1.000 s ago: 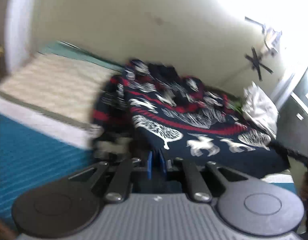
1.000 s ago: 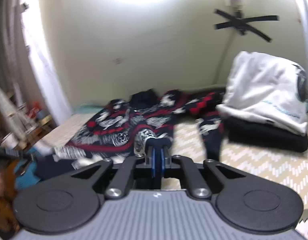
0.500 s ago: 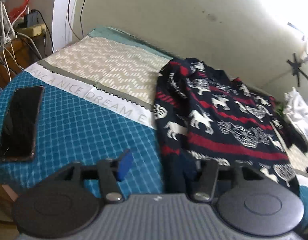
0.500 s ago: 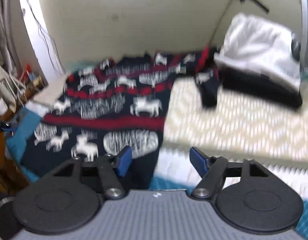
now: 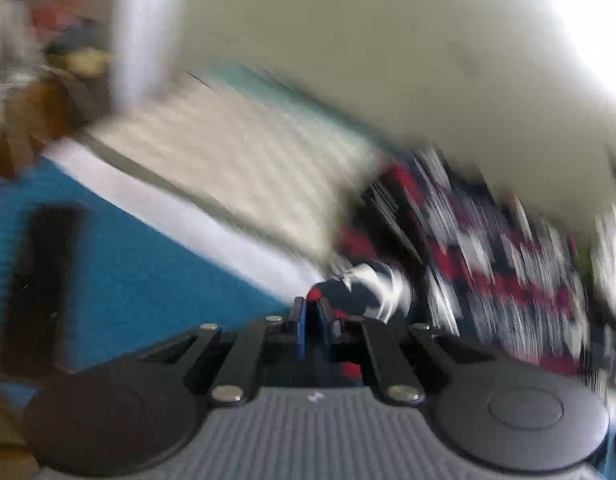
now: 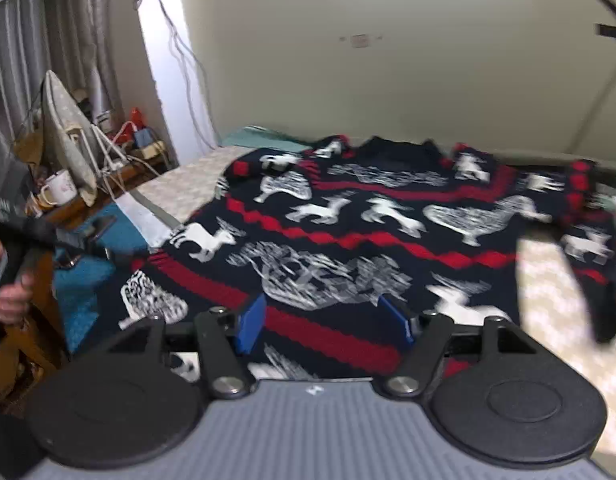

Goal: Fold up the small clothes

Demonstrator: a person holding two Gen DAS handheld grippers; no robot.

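Since half a second ago the left gripper has clamped its jaws on a fold of the knitted sweater, tilted downward. Right gripper hovers above the hem, jaws wide but closing, nothing pinched. Sweater lies spread across the bed, navy with red zigzags and white animals.

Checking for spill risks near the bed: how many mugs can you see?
1: a white enamel mug on the cluttered wooden side table, left of the bed. Others may be hidden in the clutter.
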